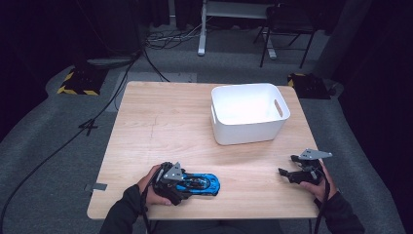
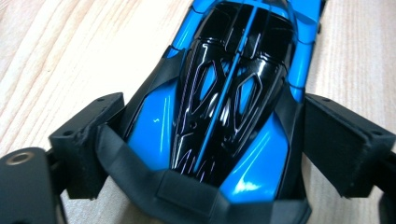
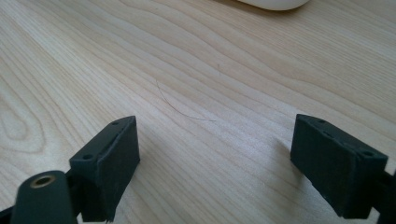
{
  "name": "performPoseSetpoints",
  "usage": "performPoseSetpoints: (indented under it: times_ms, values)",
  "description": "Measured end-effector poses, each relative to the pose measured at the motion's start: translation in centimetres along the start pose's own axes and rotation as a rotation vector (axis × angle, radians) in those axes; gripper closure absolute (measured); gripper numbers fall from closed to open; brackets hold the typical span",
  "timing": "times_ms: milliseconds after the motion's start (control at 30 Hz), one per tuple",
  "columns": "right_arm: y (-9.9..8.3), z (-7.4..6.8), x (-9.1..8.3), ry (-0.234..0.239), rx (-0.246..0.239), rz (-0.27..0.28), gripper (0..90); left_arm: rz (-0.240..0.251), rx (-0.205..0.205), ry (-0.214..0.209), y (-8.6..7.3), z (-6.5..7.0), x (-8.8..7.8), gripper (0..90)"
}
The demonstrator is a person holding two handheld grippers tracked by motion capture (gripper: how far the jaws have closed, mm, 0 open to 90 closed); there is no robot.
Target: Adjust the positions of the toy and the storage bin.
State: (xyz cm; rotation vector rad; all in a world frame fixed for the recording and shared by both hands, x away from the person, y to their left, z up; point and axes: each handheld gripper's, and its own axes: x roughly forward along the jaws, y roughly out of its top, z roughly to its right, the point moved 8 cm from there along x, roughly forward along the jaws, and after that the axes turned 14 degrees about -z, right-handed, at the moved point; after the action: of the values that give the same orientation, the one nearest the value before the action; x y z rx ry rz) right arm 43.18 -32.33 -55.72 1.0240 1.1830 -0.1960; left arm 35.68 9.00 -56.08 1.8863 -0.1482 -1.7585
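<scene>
A blue and black toy race car point(image 1: 200, 184) lies on the wooden table point(image 1: 170, 126) near its front edge, left of centre. My left gripper point(image 1: 187, 186) reaches over the car's rear end from the left. In the left gripper view the car point(image 2: 224, 116) sits between the two black jaws, and both pads point(image 2: 88, 144) rest against its sides, so the left gripper point(image 2: 205, 144) is shut on the car. My right gripper point(image 1: 288, 165) rests near the table's front right corner, open. Between its jaws, my right gripper point(image 3: 215, 158) has bare wood and nothing else.
A white plastic bin point(image 1: 248, 131) with handle slots stands at the back right of the table, and it looks empty; its lower edge point(image 3: 275, 3) shows in the right gripper view. Cables, a chair and table legs are on the floor beyond.
</scene>
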Motion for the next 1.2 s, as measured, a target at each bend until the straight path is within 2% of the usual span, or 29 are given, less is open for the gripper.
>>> performPoseSetpoints:
  times_ms: [100, 167, 200, 300, 367, 667, 767, 800, 900, 933, 1133, 1200]
  values:
    - [0.0, 0.0, 0.0, 0.0, 0.0, 0.0, 15.6, 0.01, 0.004, -0.019, 0.0, 0.3, 0.0, 15.4]
    - [0.0, 0.0, 0.0, 0.0, -0.002, 0.001, 15.6, 0.009, 0.025, -0.018, -0.2, 0.3, -0.2, 17.5]
    - [0.0, 0.0, 0.0, 0.0, 0.0, 0.0, 15.7, 0.01, 0.014, -0.027, -0.2, 0.5, -0.2, 18.5]
    - [0.0, 0.0, 0.0, 0.0, -0.001, 0.0, 15.7, 0.012, 0.027, -0.022, -0.4, 0.4, -0.3, 19.8]
    - [0.0, 0.0, 0.0, 0.0, 0.001, -0.001, 15.6, 0.01, 0.02, -0.026, -0.5, 0.5, -0.3, 20.8]
    - [0.0, 0.0, 0.0, 0.0, -0.001, 0.0, 15.7, 0.013, -0.004, -0.016, -0.2, 0.5, -0.2, 19.1]
    - [0.0, 0.0, 0.0, -0.001, -0.002, 0.0, 15.6, 0.002, -0.021, 0.001, 0.1, 0.4, 0.0, 13.0]
    - [0.0, 0.0, 0.0, 0.0, -0.002, 0.001, 15.6, -0.002, -0.029, -0.006, 0.2, 0.5, 0.2, 12.5]
    - [0.0, 0.0, 0.0, 0.0, -0.001, 0.0, 15.7, -0.008, -0.022, -0.016, 0.6, 0.5, 0.3, 12.9]
    - [0.0, 0.0, 0.0, -0.001, -0.002, 0.001, 15.7, 0.009, -0.023, -0.019, 1.0, 0.5, 0.4, 13.4]
    - [0.0, 0.0, 0.0, -0.001, -0.001, 0.0, 15.6, -0.015, 0.006, -0.023, 1.9, 0.5, 1.0, 12.2]
    - [0.0, 0.0, 0.0, -0.001, -0.001, 0.0, 15.6, -0.002, 0.003, -0.027, 1.9, 0.5, 1.0, 13.0]
